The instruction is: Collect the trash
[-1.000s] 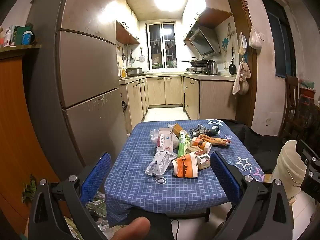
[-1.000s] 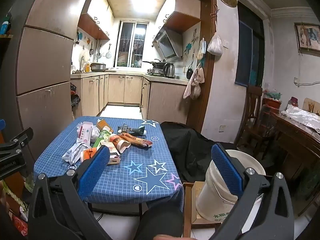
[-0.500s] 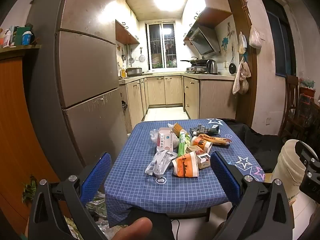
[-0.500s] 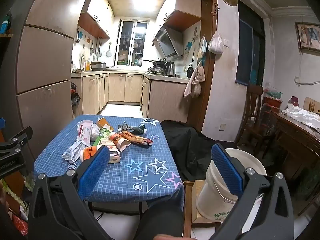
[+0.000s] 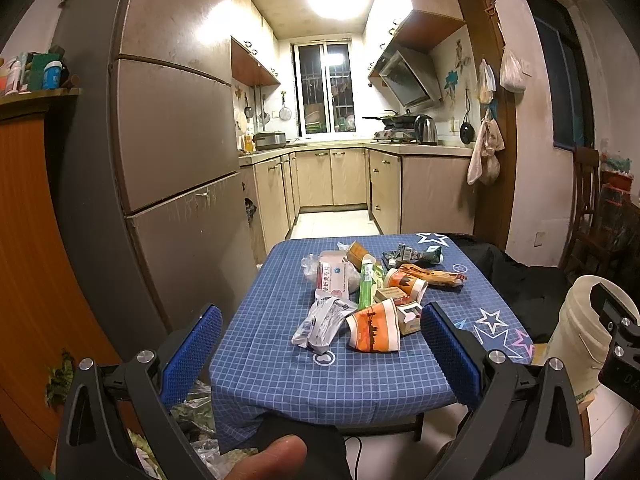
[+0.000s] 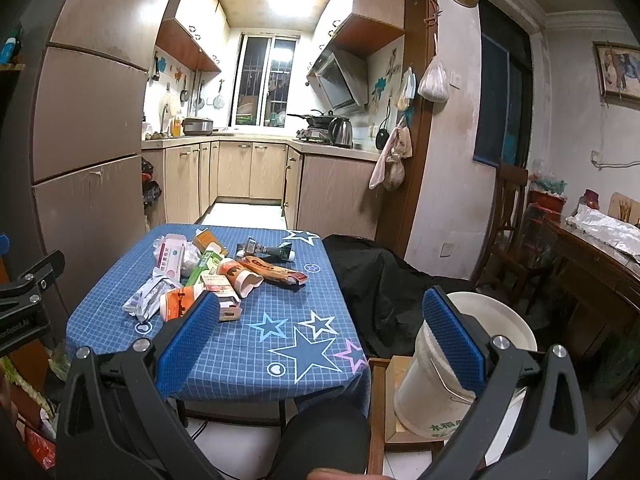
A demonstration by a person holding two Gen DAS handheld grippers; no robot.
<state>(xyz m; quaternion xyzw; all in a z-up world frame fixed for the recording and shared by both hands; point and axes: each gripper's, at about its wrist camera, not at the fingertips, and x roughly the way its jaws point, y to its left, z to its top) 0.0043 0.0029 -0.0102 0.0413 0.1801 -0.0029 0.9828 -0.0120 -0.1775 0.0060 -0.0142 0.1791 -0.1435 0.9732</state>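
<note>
A pile of trash lies on a small table with a blue checked cloth [image 5: 280,376]: an orange paper cup [image 5: 374,330] on its side, a silver foil wrapper [image 5: 320,322], a pink-and-white box [image 5: 332,276], a green carton [image 5: 366,286] and an orange snack wrapper [image 5: 434,274]. The pile also shows in the right wrist view [image 6: 208,272]. A white bucket [image 6: 452,364] stands on a low wooden stool right of the table. My left gripper [image 5: 320,344] is open and empty, short of the table's near edge. My right gripper [image 6: 320,340] is open and empty, over the table's right front corner.
A tall grey fridge [image 5: 160,152] stands left of the table. A black cloth [image 6: 380,280] covers something right of it. Kitchen cabinets [image 5: 348,176] lie behind. A wooden chair [image 6: 516,216] and a side table [image 6: 592,256] are at the far right.
Both grippers have drifted very slightly; the view is almost the same. Nothing on the table has moved.
</note>
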